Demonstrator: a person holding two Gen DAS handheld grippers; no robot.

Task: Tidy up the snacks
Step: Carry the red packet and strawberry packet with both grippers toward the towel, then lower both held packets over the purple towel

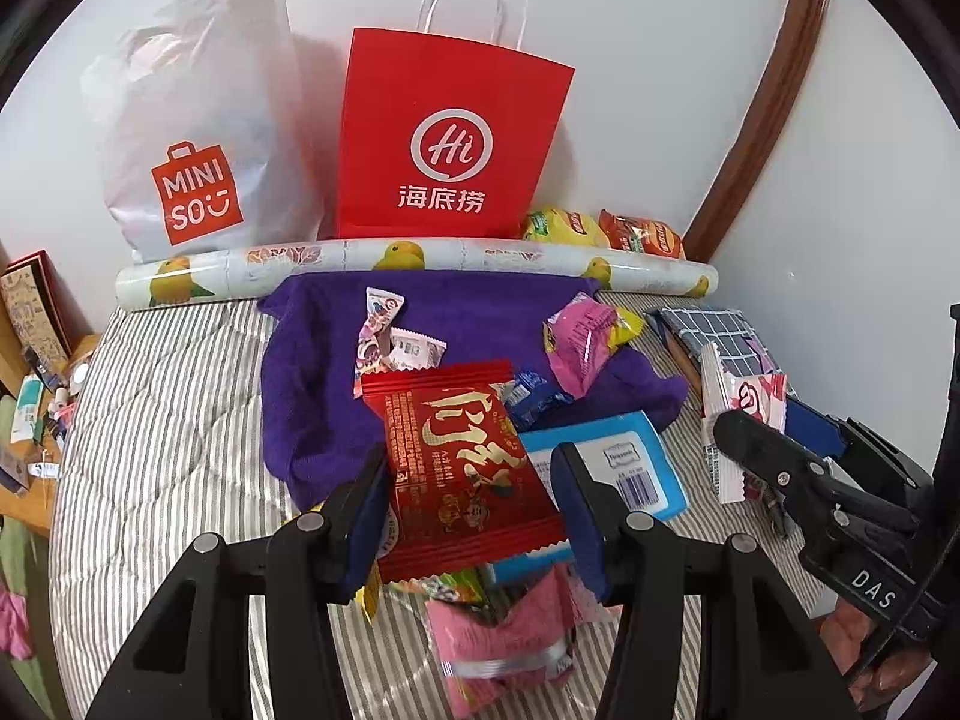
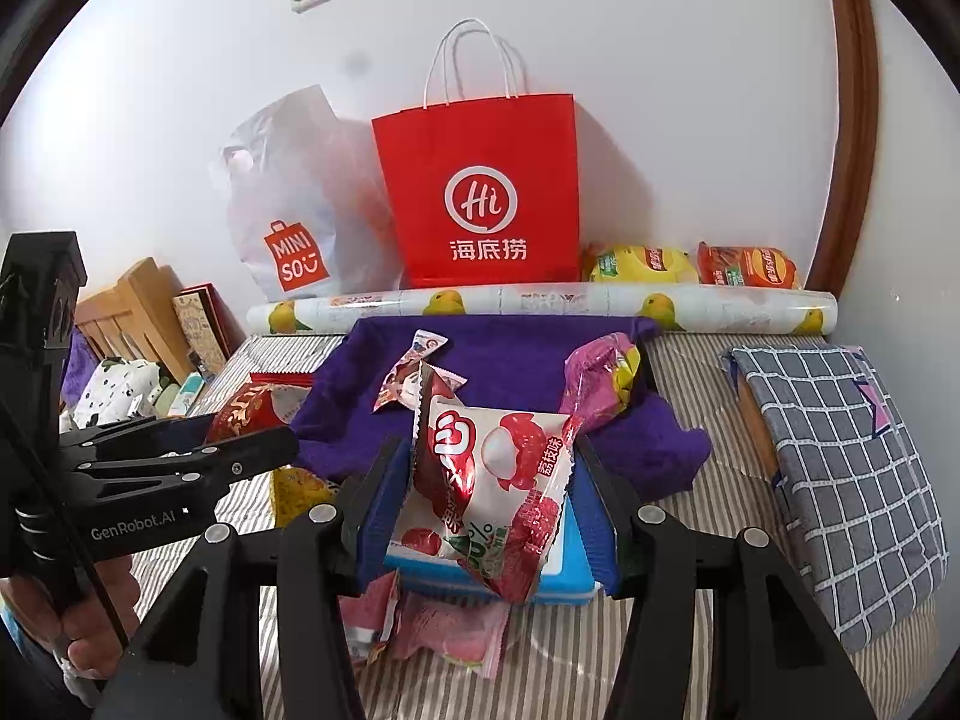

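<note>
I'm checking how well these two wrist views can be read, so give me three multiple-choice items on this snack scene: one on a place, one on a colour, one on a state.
1. Where does the red paper bag stand?
A. against the wall, right of the white Miniso bag
B. on the purple towel
C. lying flat at the front

2. What colour is the packet in the left gripper?
A. green
B. red with gold lettering
C. plain white

3. What is the state of the right gripper?
A. empty and wide open
B. shut on the paper bag's handle
C. shut on a white and red lychee snack packet

Answers:
1 A, it stands upright by the wall beside the plastic bag.
2 B, the red snack packet sits between its pads.
3 C, the packet is pinched between both pads.
</note>
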